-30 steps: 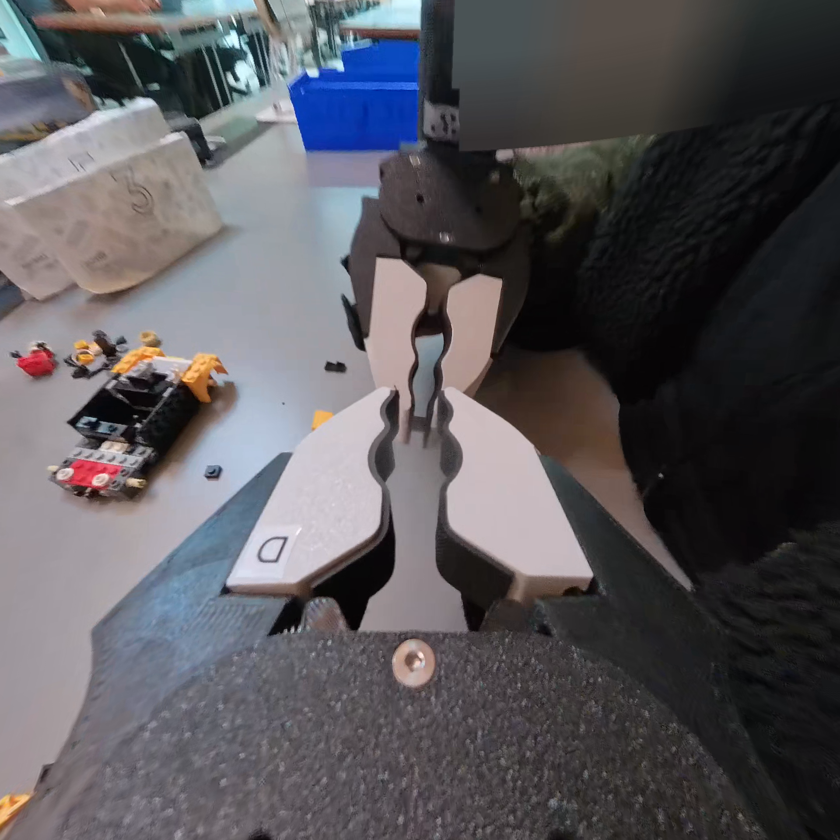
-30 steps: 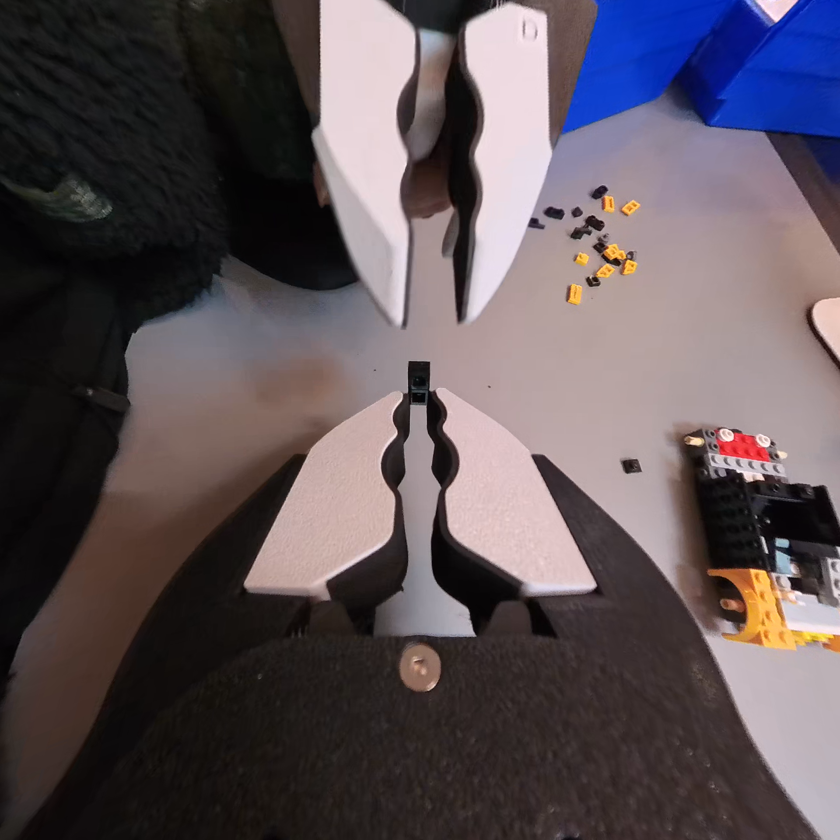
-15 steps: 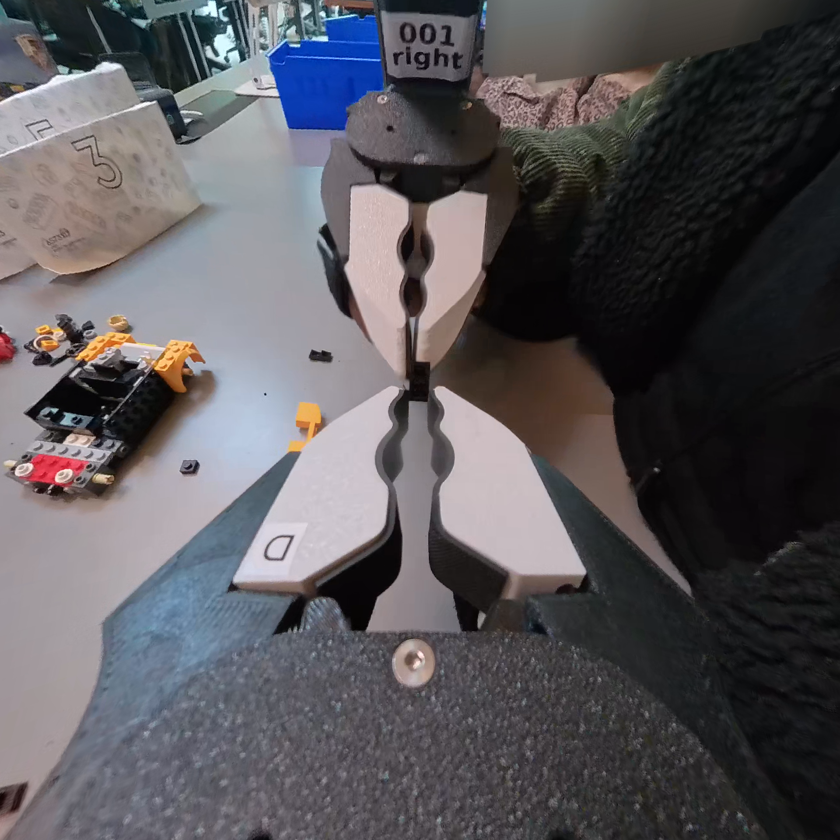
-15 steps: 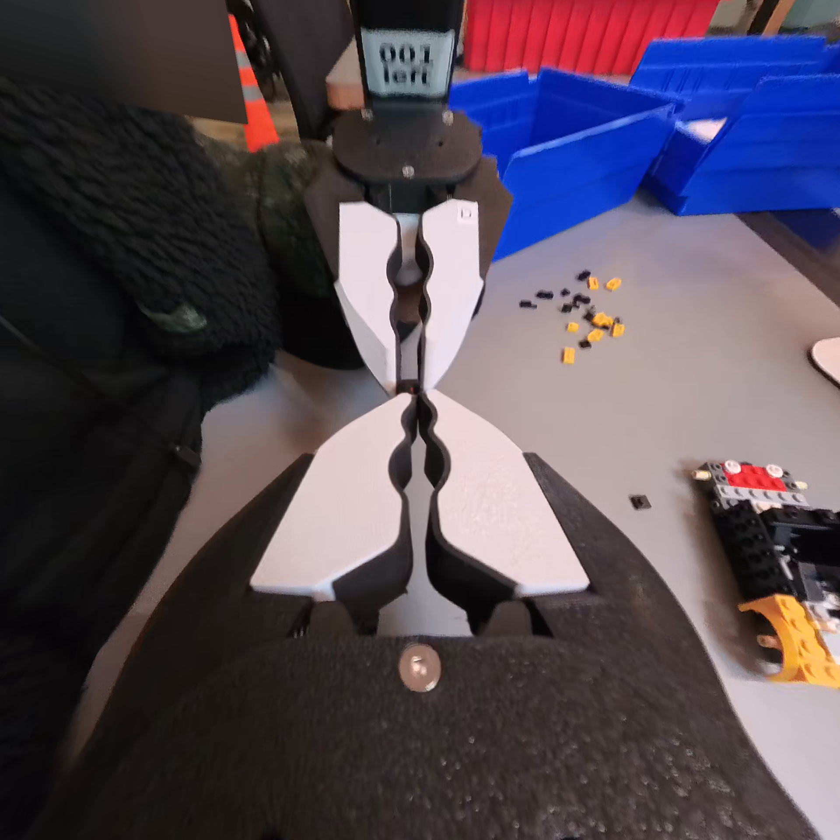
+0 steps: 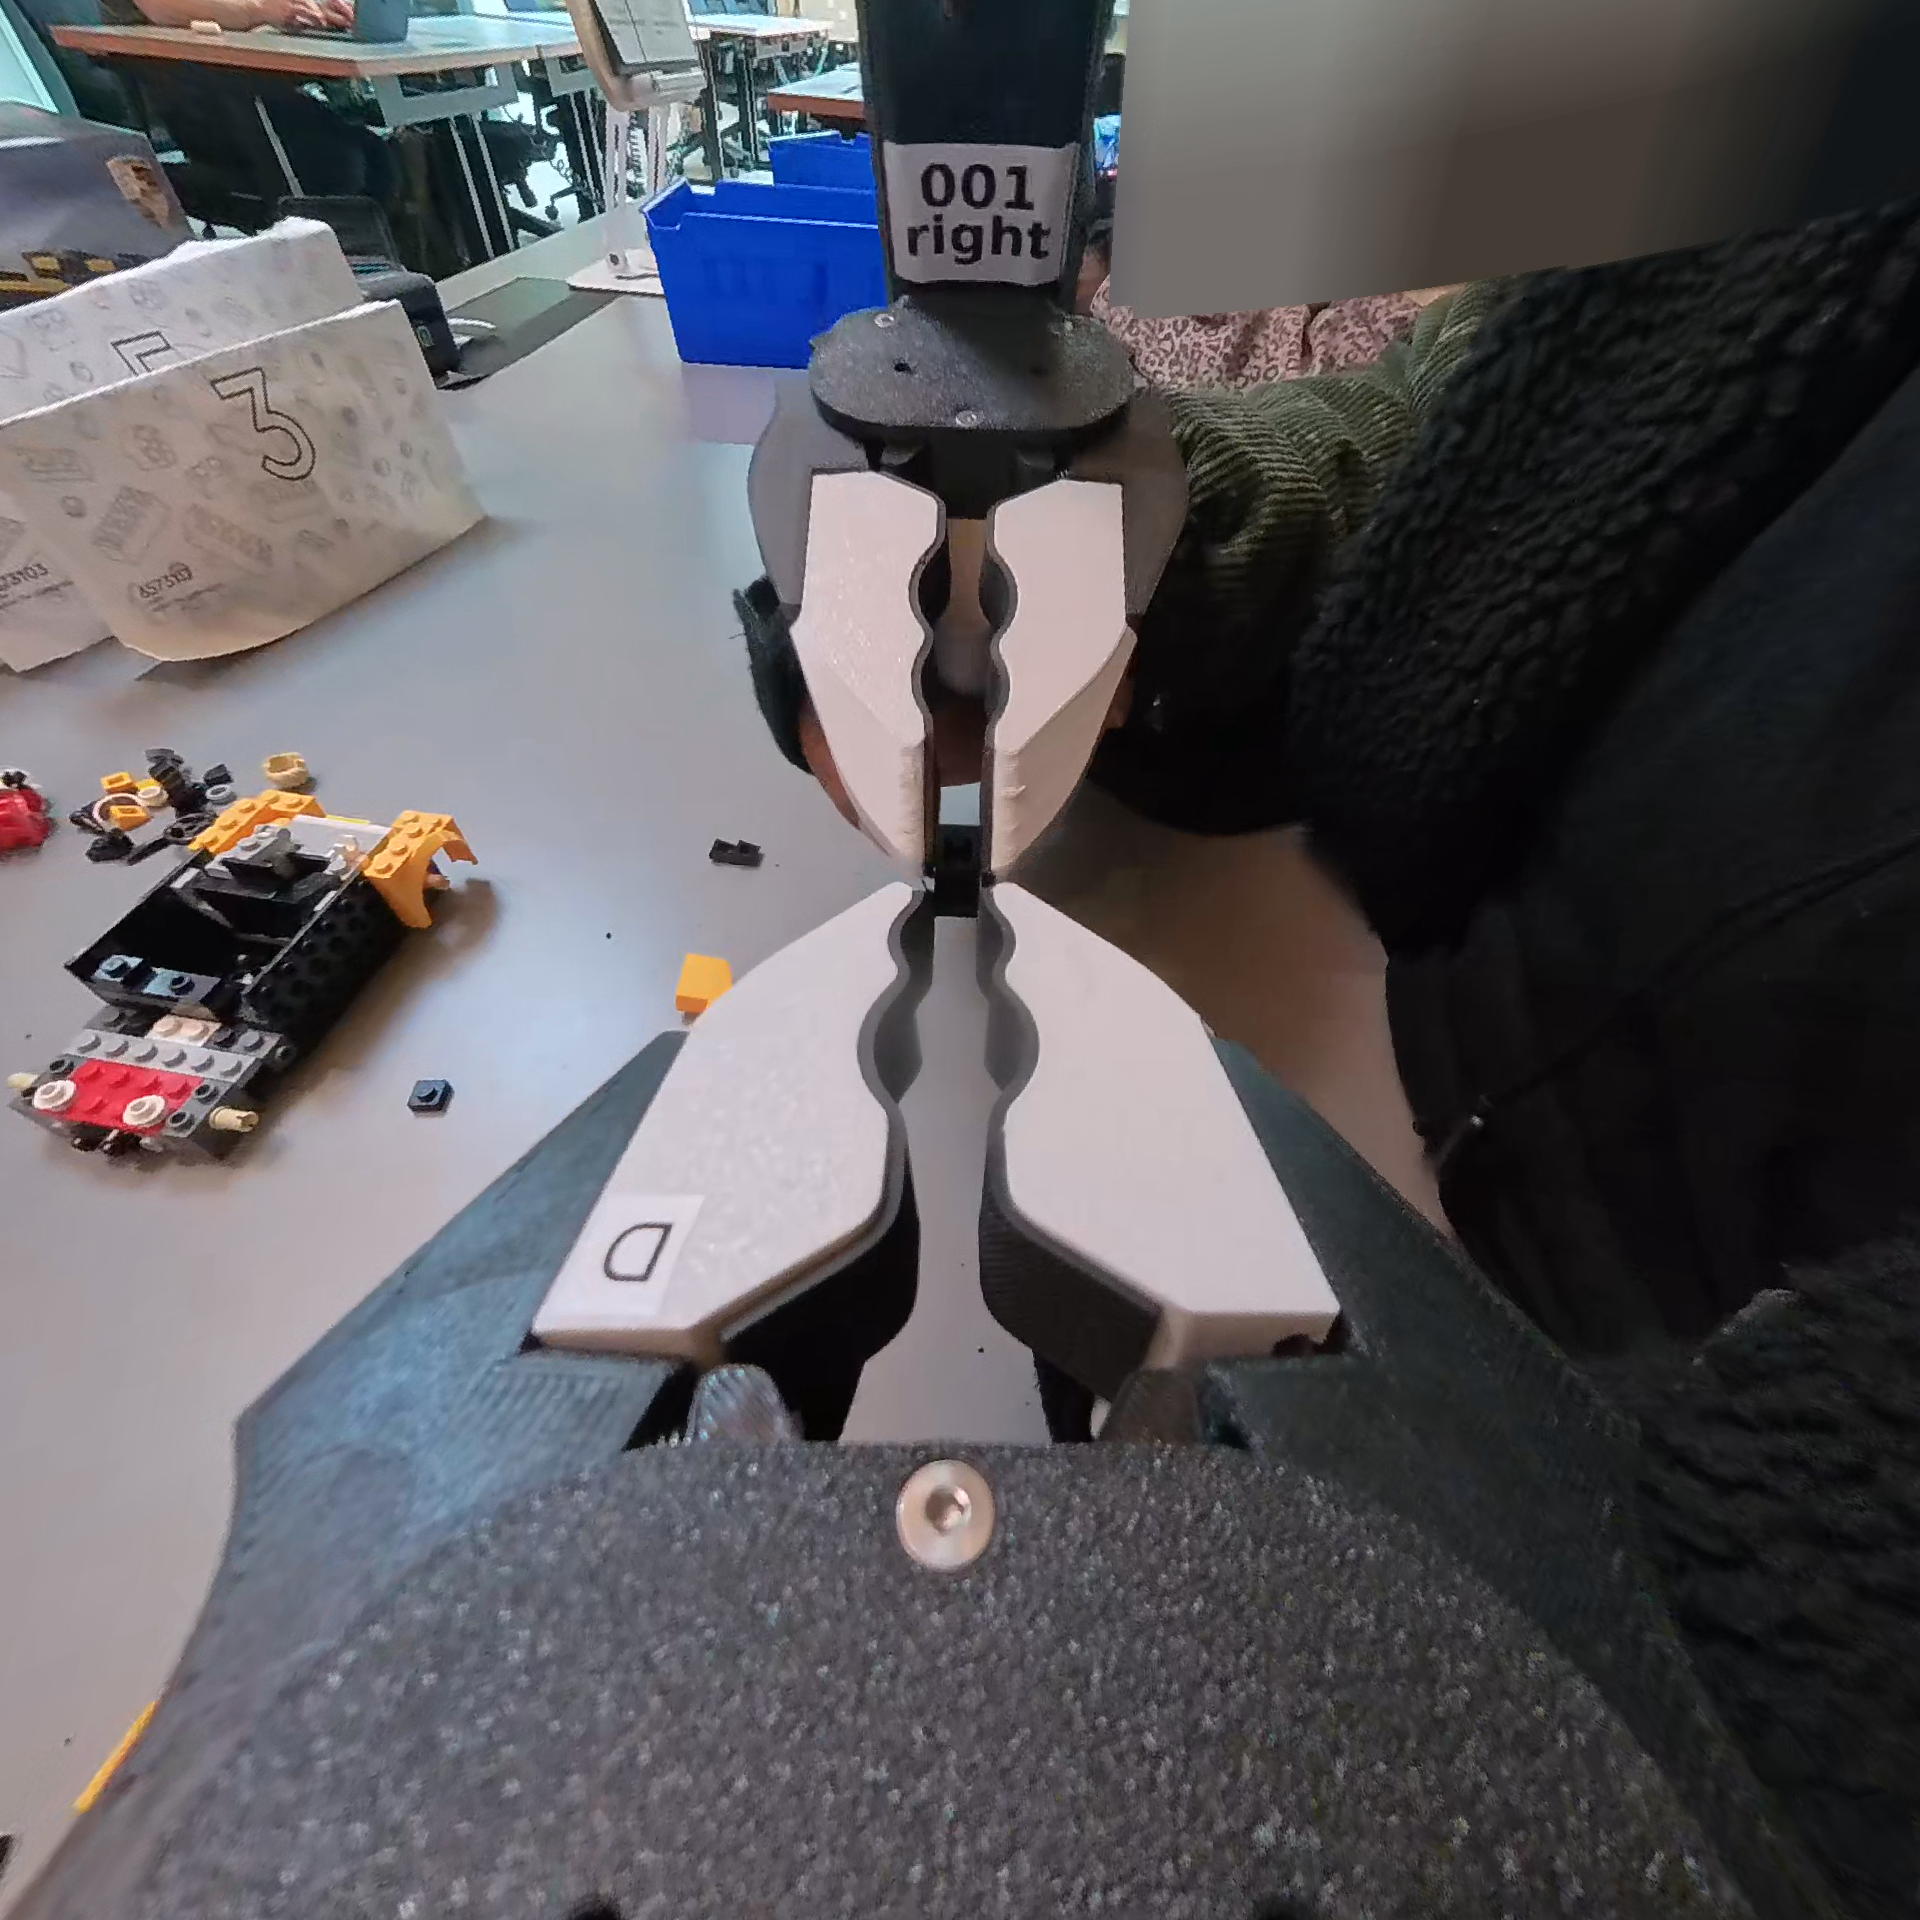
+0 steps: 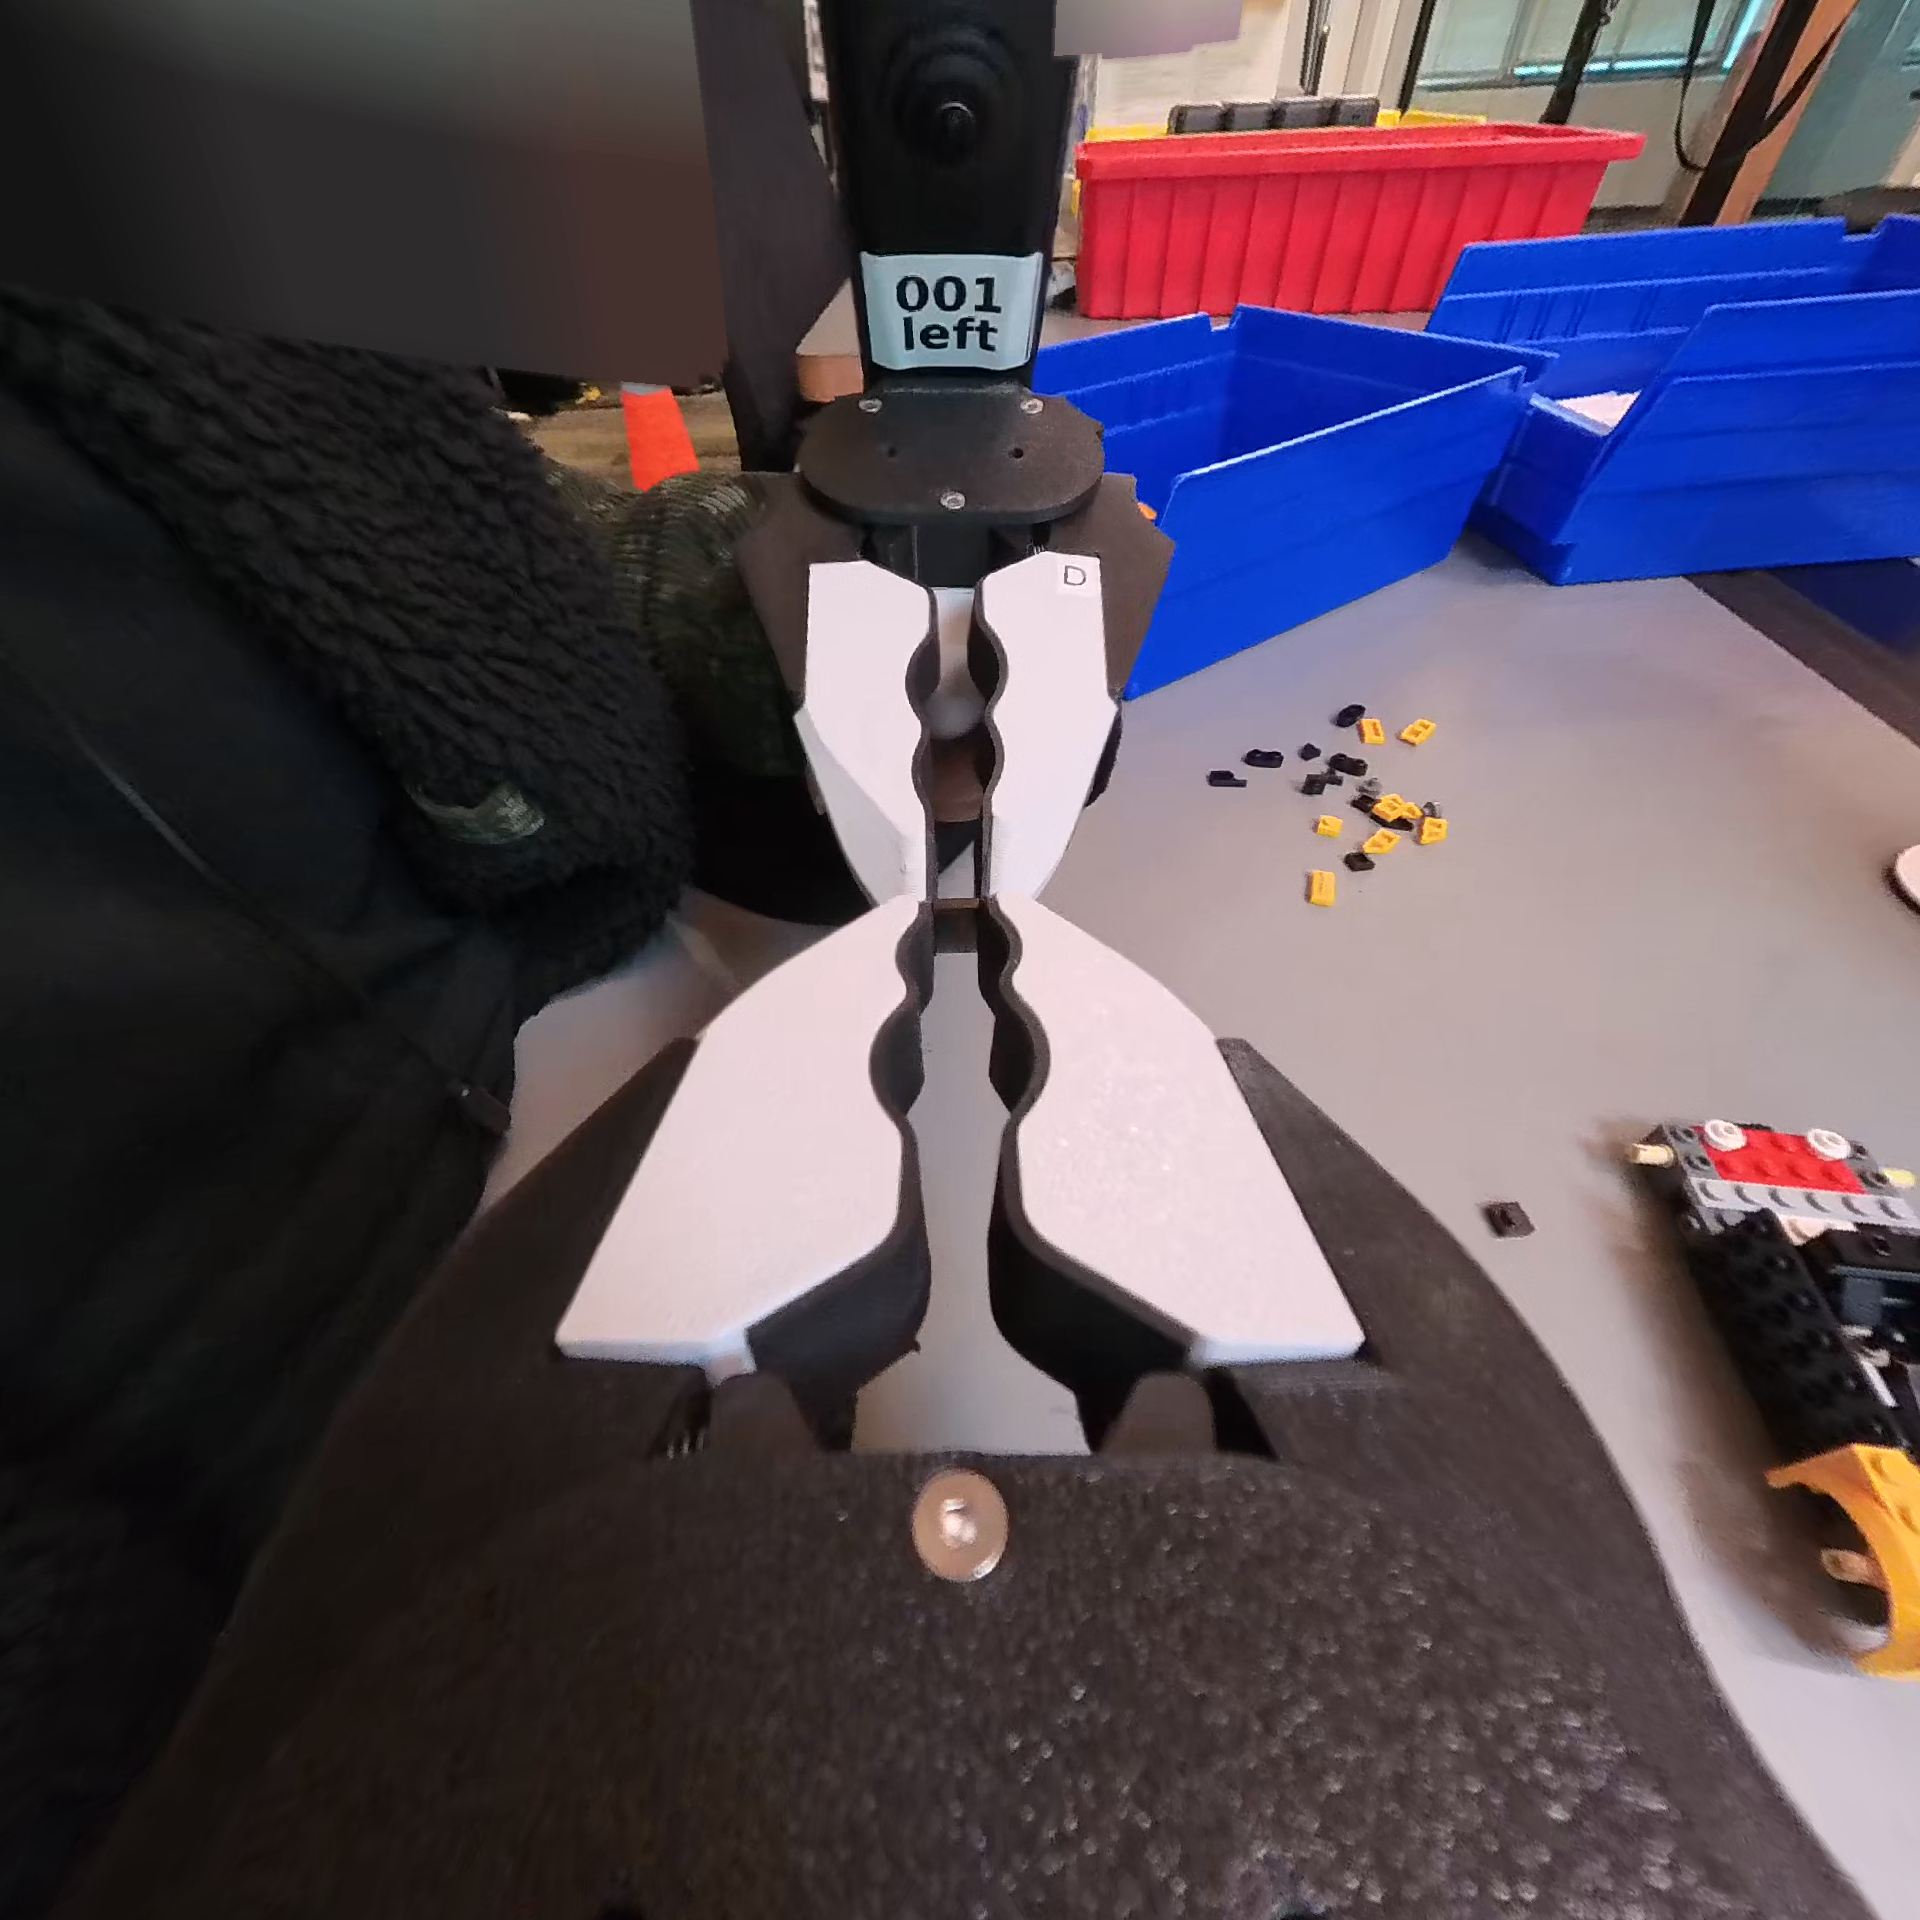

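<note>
Left claw [image 5: 954,902] and right claw [image 5: 956,847], tip to tip at frame centre, both pinch one small black brick [image 5: 956,883]; keep claws aligned.

In the left wrist view, the two tools meet tip to tip at frame centre above the table [image 5: 582,644]; a brick model [image 5: 229,966] lies at left, paper bags [image 5: 208,499] upper left, a bin [image 5: 769,281] behind.

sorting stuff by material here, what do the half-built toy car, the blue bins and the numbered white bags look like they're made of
Toy car: glossy moulded plastic bricks, studs showing. Blue bins: smooth, slightly shiny rigid plastic with thin moulded walls. White bags: probably matte printed paper, judging by the creases; coated film is possible.
</note>
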A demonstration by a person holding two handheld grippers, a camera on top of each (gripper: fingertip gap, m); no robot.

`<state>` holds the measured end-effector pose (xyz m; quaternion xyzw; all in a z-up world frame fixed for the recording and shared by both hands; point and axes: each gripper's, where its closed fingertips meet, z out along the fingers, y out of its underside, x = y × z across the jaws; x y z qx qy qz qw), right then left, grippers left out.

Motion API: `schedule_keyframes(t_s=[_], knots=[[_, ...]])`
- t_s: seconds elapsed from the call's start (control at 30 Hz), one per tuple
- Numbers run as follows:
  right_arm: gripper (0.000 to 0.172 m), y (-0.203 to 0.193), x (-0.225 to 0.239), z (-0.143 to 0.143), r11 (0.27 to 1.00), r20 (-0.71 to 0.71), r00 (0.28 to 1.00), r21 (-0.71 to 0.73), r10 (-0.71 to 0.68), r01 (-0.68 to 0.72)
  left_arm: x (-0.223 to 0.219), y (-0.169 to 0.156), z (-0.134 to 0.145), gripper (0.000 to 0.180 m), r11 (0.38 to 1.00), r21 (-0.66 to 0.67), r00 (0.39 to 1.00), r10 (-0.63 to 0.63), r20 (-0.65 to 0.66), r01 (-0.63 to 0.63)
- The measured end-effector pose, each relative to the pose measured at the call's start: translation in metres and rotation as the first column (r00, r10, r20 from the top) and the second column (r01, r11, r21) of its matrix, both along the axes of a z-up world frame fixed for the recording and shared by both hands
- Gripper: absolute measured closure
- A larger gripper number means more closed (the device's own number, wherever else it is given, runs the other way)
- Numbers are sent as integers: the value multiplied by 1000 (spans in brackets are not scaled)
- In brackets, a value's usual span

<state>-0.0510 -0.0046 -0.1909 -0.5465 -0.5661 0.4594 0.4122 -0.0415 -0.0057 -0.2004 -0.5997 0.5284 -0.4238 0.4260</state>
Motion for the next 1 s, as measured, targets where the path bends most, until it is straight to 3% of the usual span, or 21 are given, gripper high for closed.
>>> schedule_keyframes(t_s=[0.4,1.0], knots=[[164,-5,0,-12,999,90,995,17,34,-36,-2,-5,-11,172,999,-25,995,-23,-93,21],[163,-11,9,-5,993,62,997,102,55,-61,-2,-10,9,173,999,-3,998,-39,44,39]])
